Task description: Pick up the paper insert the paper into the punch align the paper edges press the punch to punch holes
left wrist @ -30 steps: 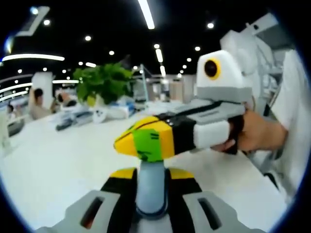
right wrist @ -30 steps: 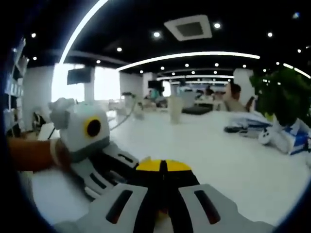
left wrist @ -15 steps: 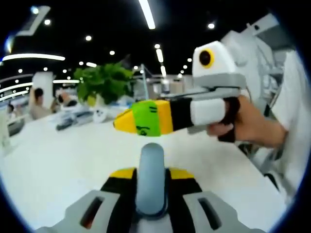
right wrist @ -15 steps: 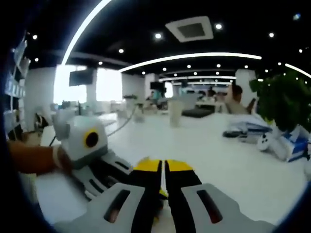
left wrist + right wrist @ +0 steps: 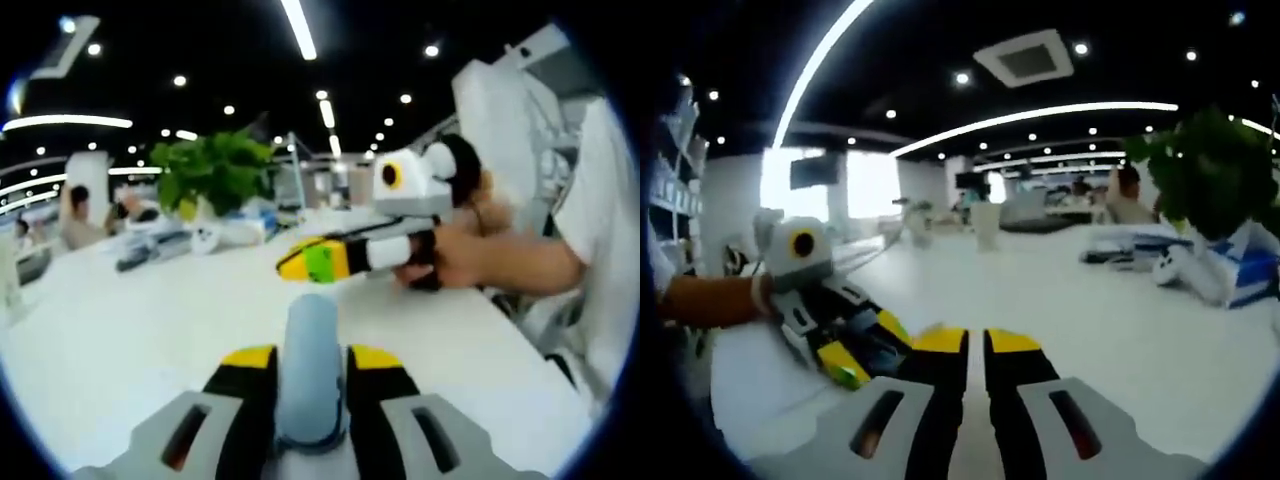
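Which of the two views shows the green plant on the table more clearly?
The left gripper view shows it best: the green plant stands whole and unobstructed beyond the white table. In the right gripper view, the plant sits at the right border, partly cut off and more blurred.

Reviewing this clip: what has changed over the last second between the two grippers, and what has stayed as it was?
In the left gripper view, the right gripper has pulled back from just above the left gripper and now sits farther off over the white table. In the right gripper view, its jaws have parted slightly, with nothing between them. The left gripper's jaws stay closed on a grey-blue piece. The plant is unmoved.
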### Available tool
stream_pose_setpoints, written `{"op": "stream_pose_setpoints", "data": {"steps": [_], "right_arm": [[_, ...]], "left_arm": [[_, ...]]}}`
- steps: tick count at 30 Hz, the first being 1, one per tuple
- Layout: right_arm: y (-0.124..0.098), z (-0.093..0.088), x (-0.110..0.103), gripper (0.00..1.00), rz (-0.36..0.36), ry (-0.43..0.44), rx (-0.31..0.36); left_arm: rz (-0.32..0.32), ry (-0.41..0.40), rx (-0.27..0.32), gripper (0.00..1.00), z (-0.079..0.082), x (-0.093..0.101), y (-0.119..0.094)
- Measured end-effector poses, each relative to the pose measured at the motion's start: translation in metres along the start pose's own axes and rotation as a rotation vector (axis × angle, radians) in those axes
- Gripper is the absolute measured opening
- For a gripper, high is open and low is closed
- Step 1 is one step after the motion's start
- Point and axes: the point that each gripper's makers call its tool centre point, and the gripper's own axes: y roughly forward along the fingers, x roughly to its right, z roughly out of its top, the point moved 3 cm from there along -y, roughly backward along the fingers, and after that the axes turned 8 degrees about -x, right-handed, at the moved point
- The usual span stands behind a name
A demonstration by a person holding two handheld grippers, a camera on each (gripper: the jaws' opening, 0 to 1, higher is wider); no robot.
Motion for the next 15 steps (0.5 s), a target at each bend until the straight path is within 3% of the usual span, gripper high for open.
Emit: {"op": "stream_pose_setpoints", "data": {"steps": [9, 15], "right_arm": [[-0.0004, -0.0045, 0.0025, 0.1, -0.022, 0.004, -0.016], [-0.0003, -0.0047, 0.0022, 0.11, -0.026, -0.015, -0.017]], "left_arm": [[-0.001, 0.009, 0.011, 0.34, 0.0016, 0.0009, -0.0004], [-0.02, -0.014, 0.04, 0.49, 0.0063, 0.0021, -0.0019]]}}
